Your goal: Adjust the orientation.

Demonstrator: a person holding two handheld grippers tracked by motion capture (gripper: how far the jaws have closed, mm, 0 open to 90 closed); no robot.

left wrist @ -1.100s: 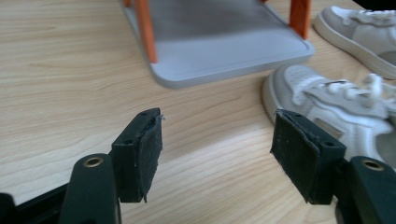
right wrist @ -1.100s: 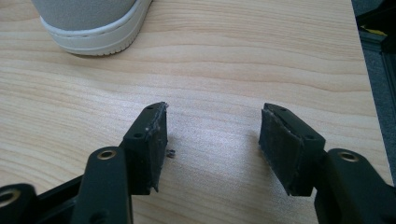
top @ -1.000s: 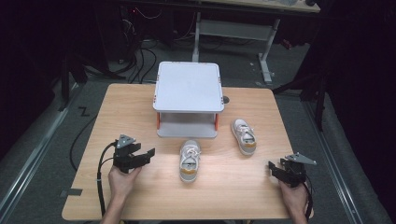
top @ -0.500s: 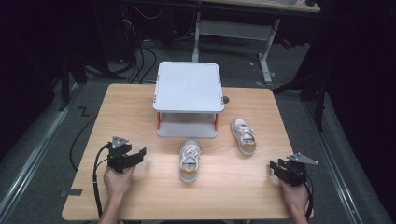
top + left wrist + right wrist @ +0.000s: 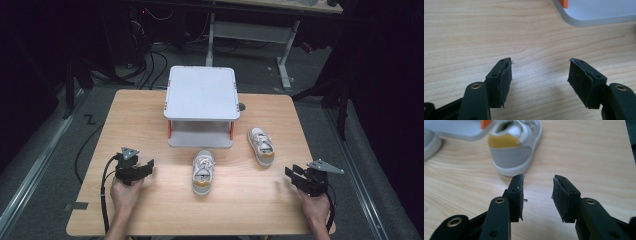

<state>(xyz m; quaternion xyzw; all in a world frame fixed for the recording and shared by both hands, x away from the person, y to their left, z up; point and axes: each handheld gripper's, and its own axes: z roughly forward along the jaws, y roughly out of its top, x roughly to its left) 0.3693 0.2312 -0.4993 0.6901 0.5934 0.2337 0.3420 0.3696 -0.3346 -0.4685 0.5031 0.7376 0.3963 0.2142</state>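
Two small white and grey shoes with yellow heels stand on the wooden table. One shoe is in the middle, in front of a grey stand. The other shoe is to its right and shows heel-first ahead of my right gripper. That gripper rests near the table's front right; its jaws have just been closing, stand apart, and have nothing between them. My left gripper sits low at the front left, open and empty over bare wood.
A grey two-level stand with orange posts occupies the table's back middle; its lower edge shows in the left gripper view. The middle shoe's toe peeks in at the right gripper view's left edge. Cables and desk legs lie beyond the table.
The left hand has sunk toward the table and shifted a little to the left. The right hand has stayed where it was. The shoes have not moved.
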